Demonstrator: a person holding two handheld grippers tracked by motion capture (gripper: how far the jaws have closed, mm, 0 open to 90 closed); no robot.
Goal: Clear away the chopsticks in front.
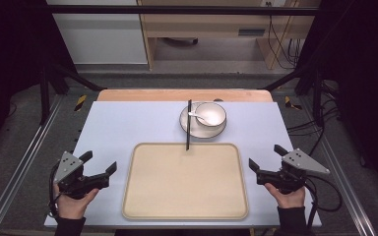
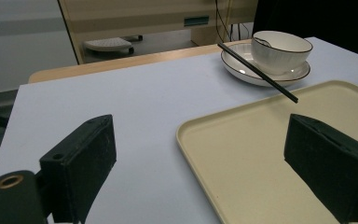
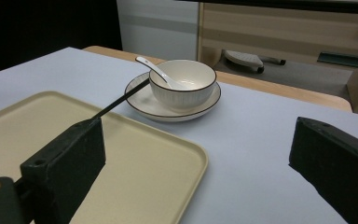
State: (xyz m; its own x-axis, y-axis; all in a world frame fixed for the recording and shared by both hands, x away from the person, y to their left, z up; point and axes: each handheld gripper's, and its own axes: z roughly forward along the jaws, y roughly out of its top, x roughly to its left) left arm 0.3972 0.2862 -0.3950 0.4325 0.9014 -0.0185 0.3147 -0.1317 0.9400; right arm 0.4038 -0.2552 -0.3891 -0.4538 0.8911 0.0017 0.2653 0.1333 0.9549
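High view: beige tray (image 1: 185,181) sits lower centre on a pale blue table (image 1: 128,123). Just above it, upper centre, a plate (image 1: 192,129) carries a white bowl (image 1: 210,113) with a white spoon (image 1: 197,116) in it. Black chopsticks (image 1: 188,125) lie across the plate's left side, lower tips reaching over the tray's top rim. Left gripper (image 1: 100,165) at lower left, held in a hand (image 1: 74,201), jaws spread, nothing between them. Right gripper (image 1: 267,157) at lower right, in the other hand (image 1: 286,196), jaws likewise spread and empty. Both sit just beside the tray's edges, apart from it.

Left gripper view: two black jaws wide apart at the bottom corners. Tray corner (image 2: 242,154) lies between them at centre right. Plate (image 2: 242,70), bowl (image 2: 279,51) and chopsticks (image 2: 256,72) at upper right; chopstick tips overhang the tray rim.

Right gripper view: jaws wide apart, empty. Tray (image 3: 135,154) at left and centre, its corner between the jaws. Bowl (image 3: 182,86) on plate (image 3: 144,105) at upper centre, spoon (image 3: 156,72) handle leaning out to upper left, chopsticks (image 3: 121,100) running from the plate down to the left over the tray.
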